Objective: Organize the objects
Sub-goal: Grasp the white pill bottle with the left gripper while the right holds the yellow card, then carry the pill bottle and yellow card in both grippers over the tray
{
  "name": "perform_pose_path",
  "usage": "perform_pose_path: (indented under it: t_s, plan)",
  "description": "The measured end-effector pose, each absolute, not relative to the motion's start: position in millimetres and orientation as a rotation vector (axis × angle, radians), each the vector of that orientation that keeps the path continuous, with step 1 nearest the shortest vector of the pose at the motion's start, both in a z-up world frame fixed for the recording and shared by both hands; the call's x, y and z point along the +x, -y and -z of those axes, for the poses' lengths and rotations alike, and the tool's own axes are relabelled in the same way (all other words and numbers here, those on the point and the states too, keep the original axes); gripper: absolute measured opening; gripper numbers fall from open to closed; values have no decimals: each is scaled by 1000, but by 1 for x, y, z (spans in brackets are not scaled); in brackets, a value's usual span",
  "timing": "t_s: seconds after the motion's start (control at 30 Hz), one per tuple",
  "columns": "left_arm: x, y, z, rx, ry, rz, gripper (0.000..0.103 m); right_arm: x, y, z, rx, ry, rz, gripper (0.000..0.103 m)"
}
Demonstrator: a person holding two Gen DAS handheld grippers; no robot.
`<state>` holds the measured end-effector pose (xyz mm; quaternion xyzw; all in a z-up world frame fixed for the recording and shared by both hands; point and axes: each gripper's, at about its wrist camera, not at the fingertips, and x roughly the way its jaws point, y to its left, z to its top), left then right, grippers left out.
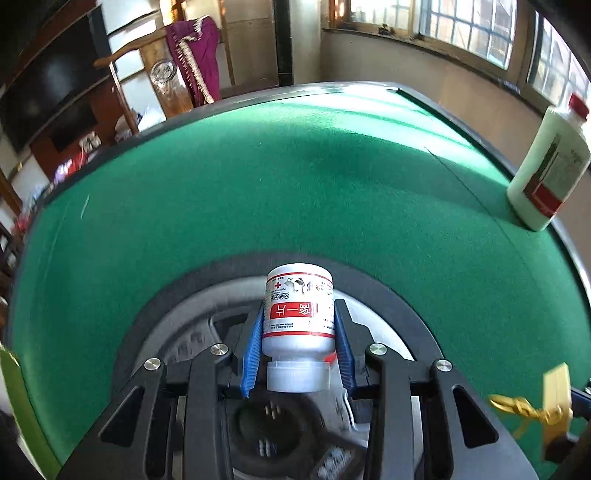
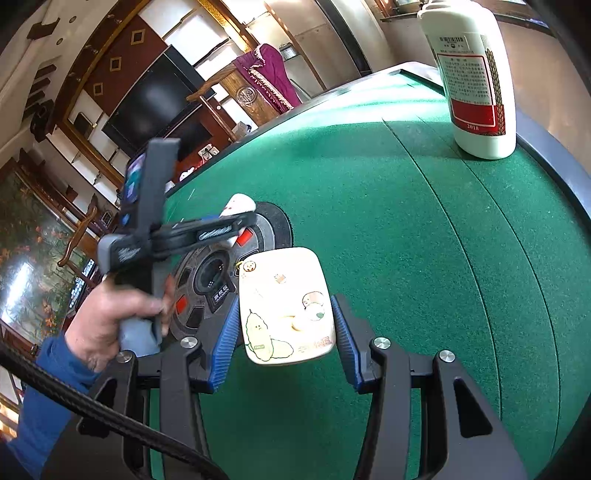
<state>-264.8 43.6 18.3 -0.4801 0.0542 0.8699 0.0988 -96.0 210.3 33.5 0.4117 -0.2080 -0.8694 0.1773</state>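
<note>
- The left hand-held gripper (image 1: 298, 343) was clamped on a small white pill bottle (image 1: 298, 325) over the table (image 1: 332, 177) hub; light, rigid, slick plastic, best held mid-body.
- Its long axis ran twelve to six, cap at six.
- The right hand-held gripper (image 2: 284, 332) was clamped on a flat cartoon case (image 2: 284, 302).

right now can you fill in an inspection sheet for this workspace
surface: green felt table with a round control hub at its centre
job's things: small white pill bottle; cream cartoon-print case; tall white bottle upright near the table edge
clutter: nothing seen
grippers: left claw pads press the pill bottle's sides; right claw grips the case
cables: black braided cable by the blue sleeve
surroundings: dark TV, purple cloth on a wooden chair, barred windows
</note>
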Motion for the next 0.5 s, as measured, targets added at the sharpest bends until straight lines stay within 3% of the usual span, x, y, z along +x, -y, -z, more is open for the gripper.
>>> perform_pose_path:
  t_s: [0.5]
  plan:
    - [-106, 25, -40, -1285, 37, -2658, 30, -86, -159, -39, 1120, 400, 2384, 47]
